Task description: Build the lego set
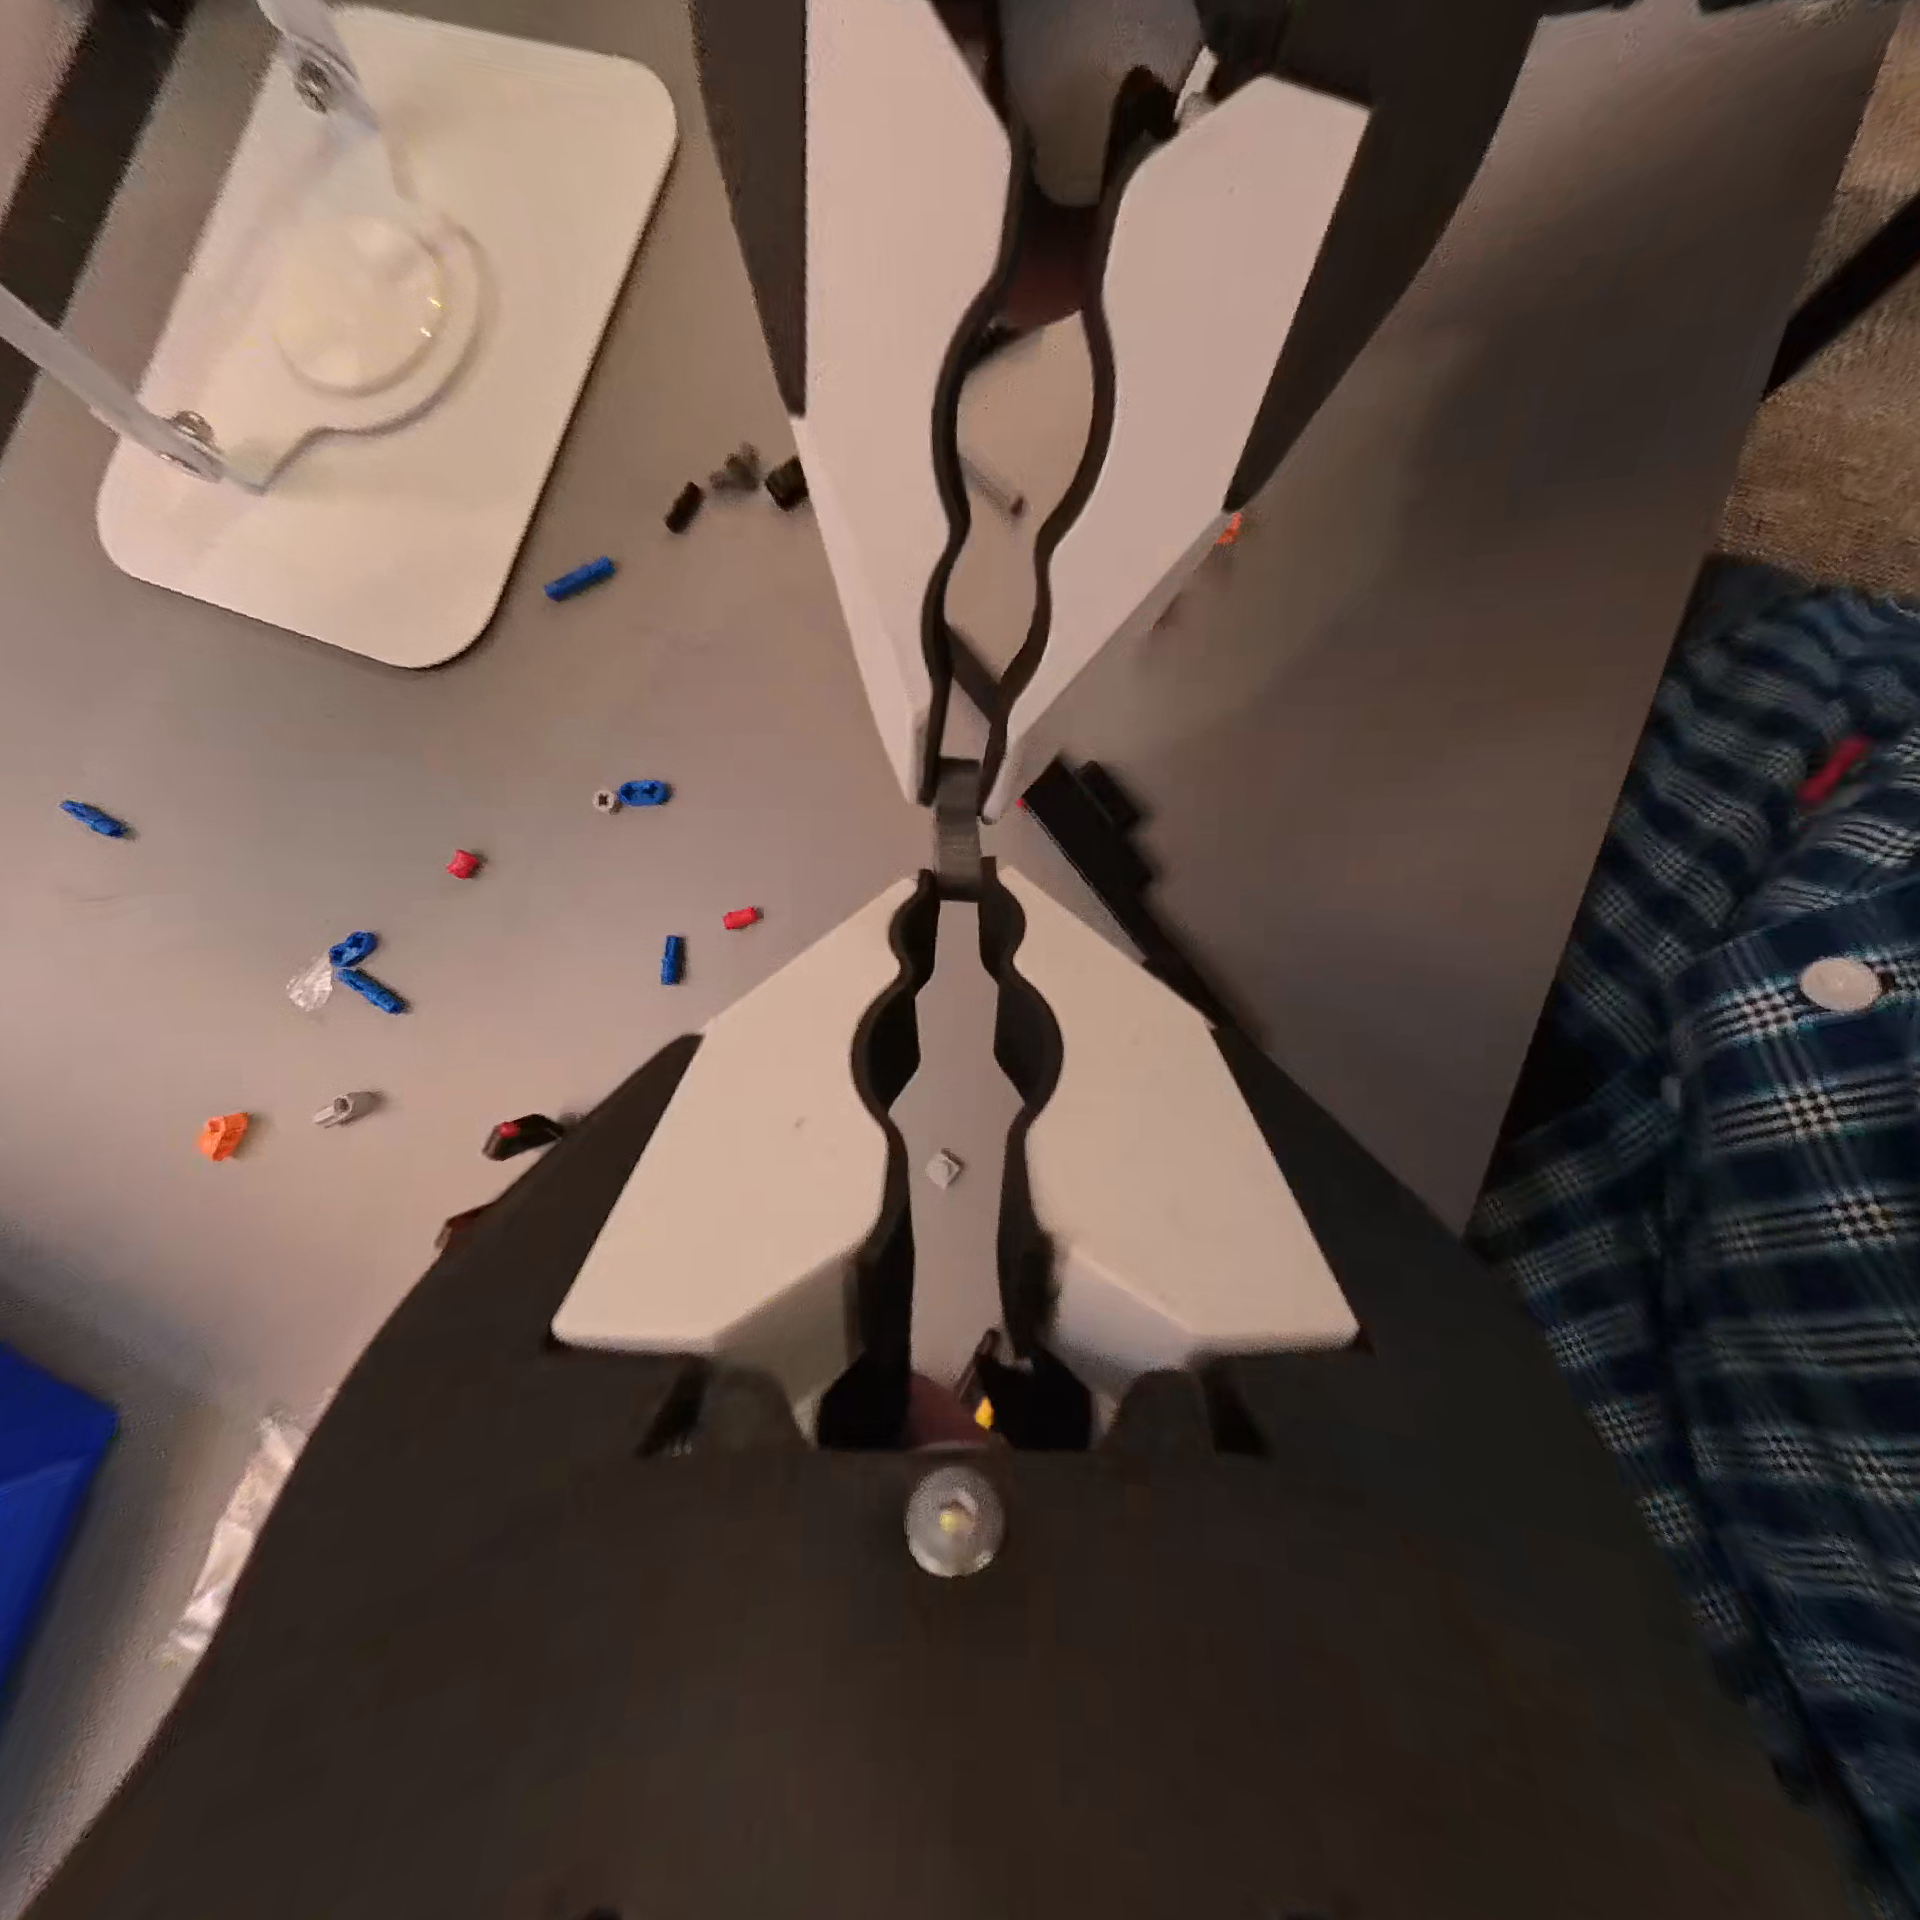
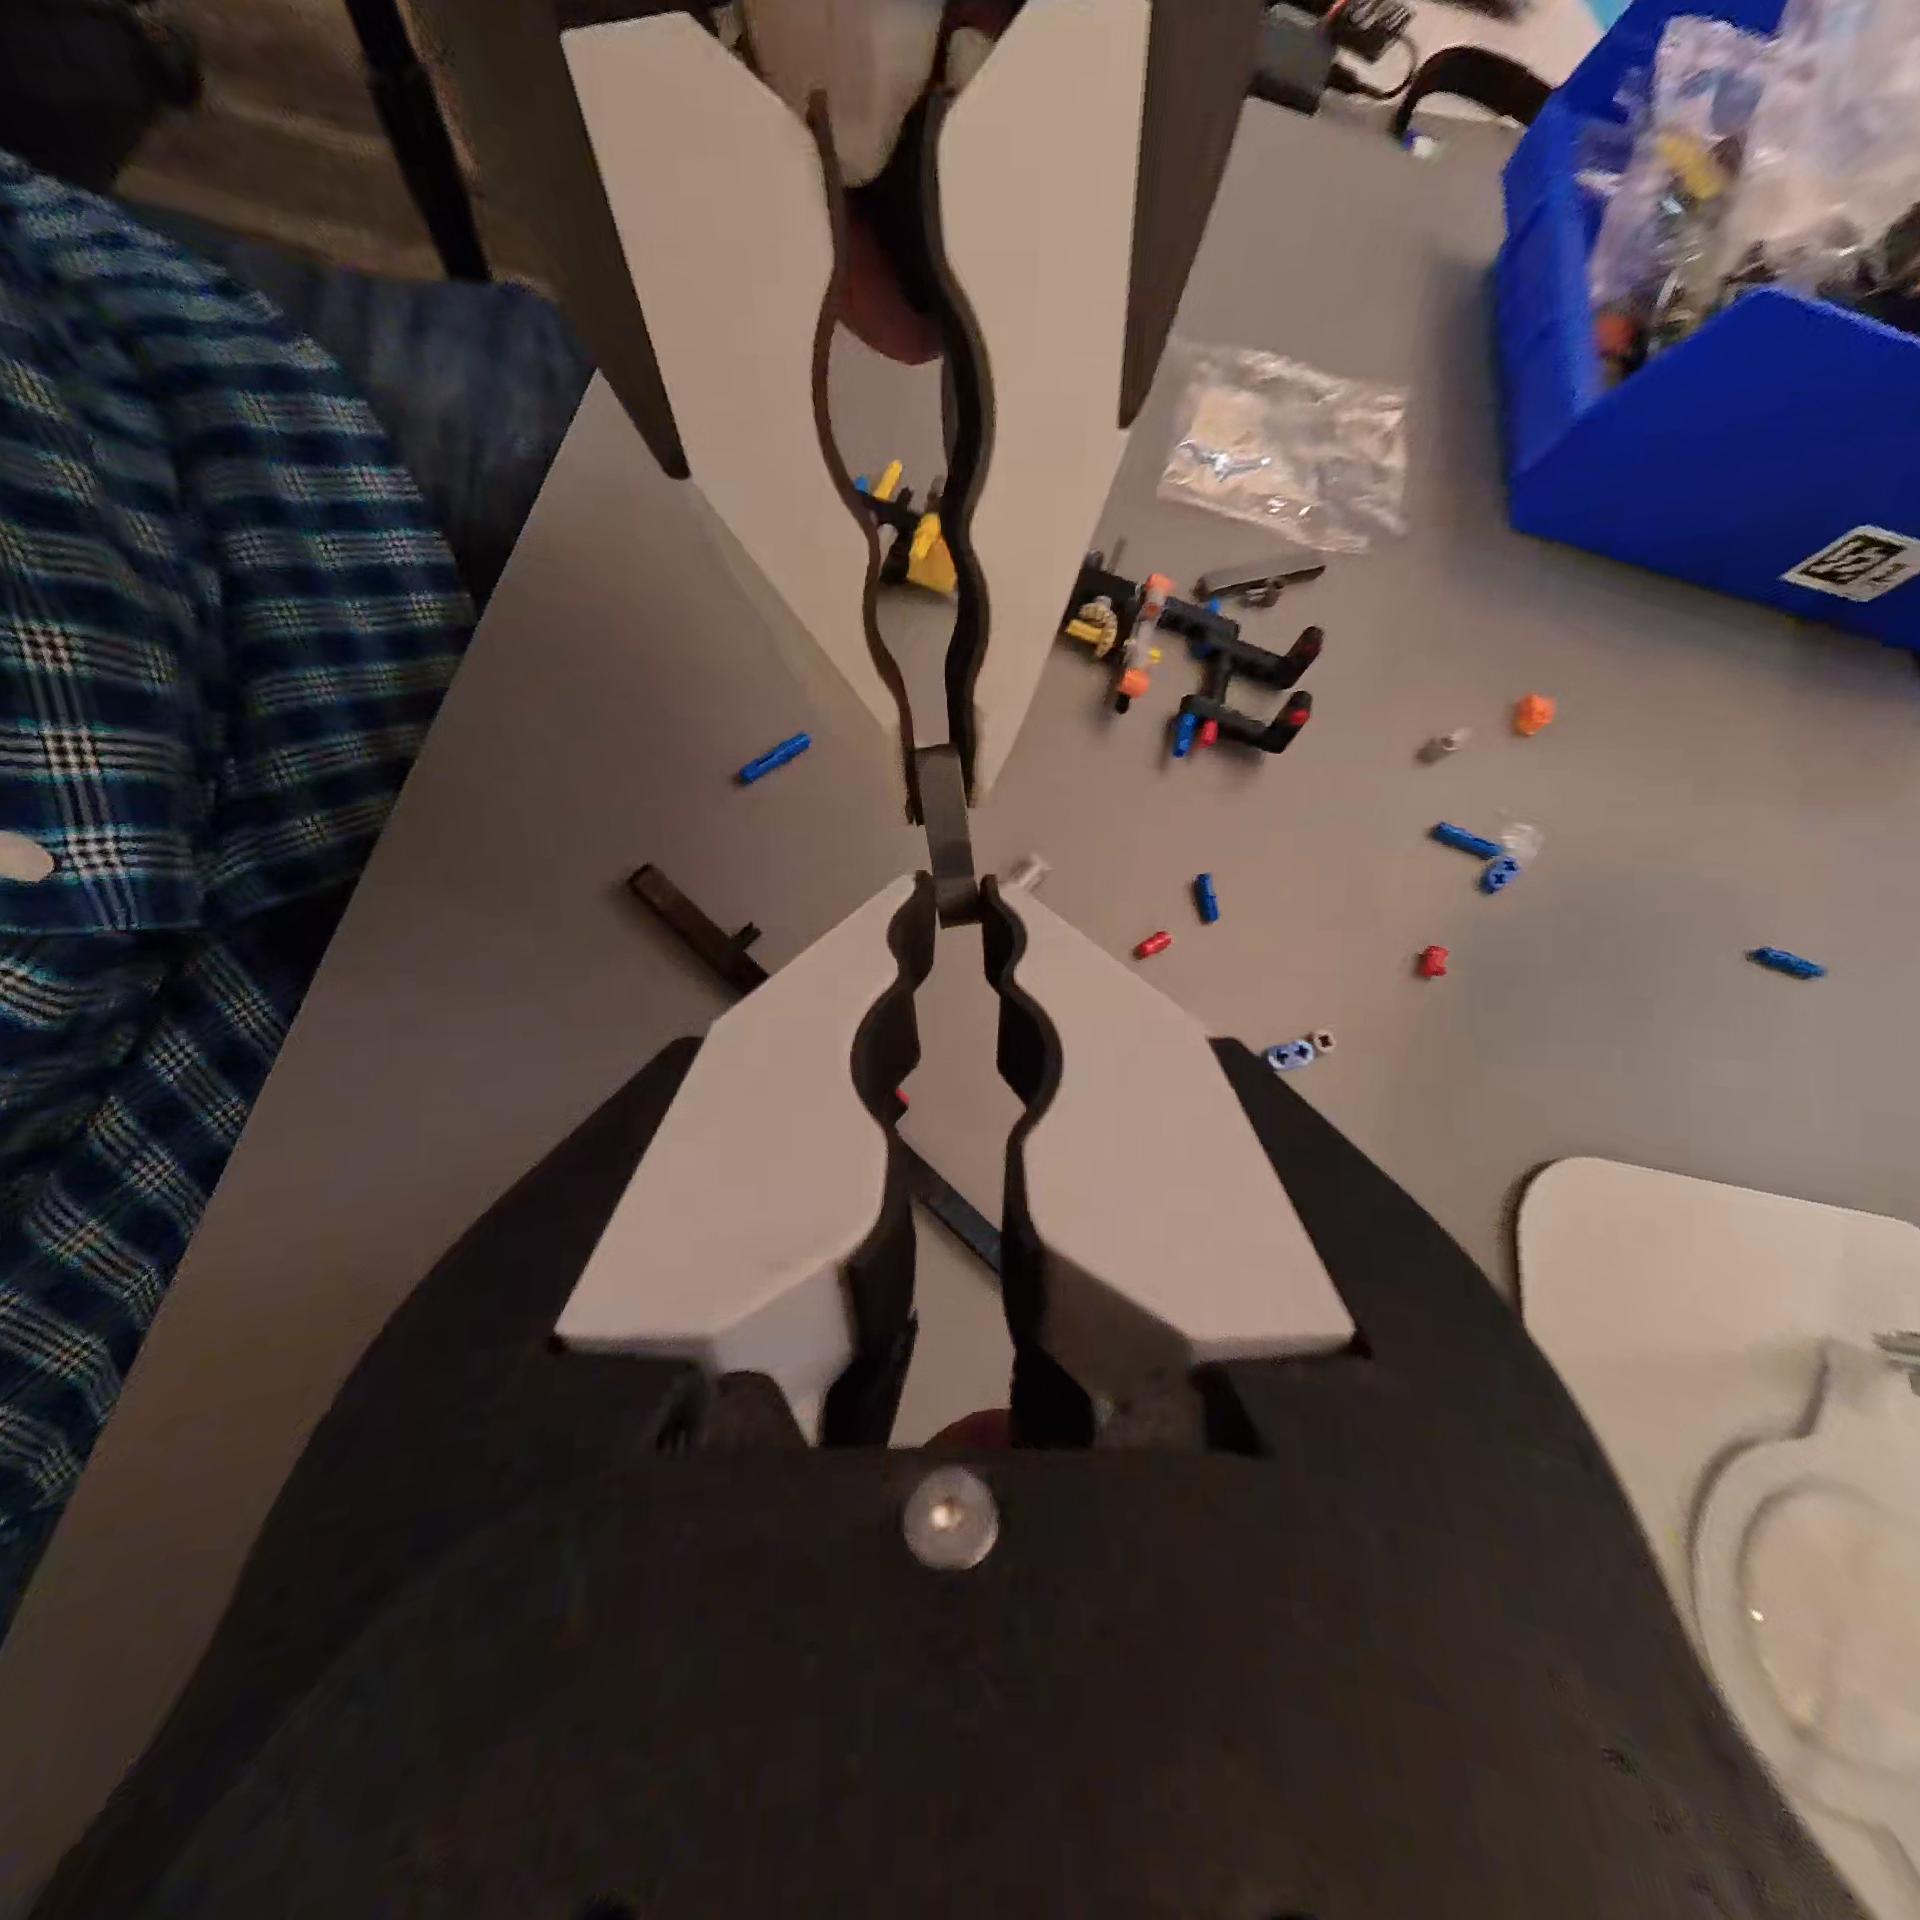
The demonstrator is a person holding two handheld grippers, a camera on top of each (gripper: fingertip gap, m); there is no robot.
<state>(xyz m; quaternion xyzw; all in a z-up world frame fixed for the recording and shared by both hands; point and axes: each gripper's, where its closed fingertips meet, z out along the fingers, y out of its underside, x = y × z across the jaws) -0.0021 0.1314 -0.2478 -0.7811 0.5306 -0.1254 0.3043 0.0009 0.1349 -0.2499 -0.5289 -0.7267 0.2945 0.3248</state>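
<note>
**Dark grey piece clamped between two opposed grippers**

The left gripper (image 1: 958, 888) is seen at lower centre of the left wrist view, its white, matte wedge-shaped fingers lined with black wavy pads. The tips are closed on the lower end of a small dark grey piece (image 1: 961, 831). The right gripper (image 1: 961, 795) enters from the upper centre of the same frame, tip to tip with the left, and is clamped on the upper end of the same piece. The piece is thus held above the table (image 1: 312, 790), a smooth grey surface. Its exact shape cannot be resolved; it appears to be a short, flat-sided element.

In the right wrist view, a partly built black assembly (image 2: 1205, 665) with orange, yellow and blue parts is seen right of centre. Loose blue pins (image 2: 773, 758), red connectors (image 2: 1151, 944) and an orange piece (image 2: 1534, 715) are scattered over the table. A crinkled clear plastic bag (image 2: 1288, 457) lies at upper right, just beside a glossy blue bin (image 2: 1704, 457) filled with bagged parts. A white label with a black square code pattern is fixed to the bin front. A white rounded base plate (image 1: 416, 343) carrying a clear dome occupies the upper left of the left wrist view. Blue plaid fabric (image 1: 1745, 1143) fills the right edge.
</note>
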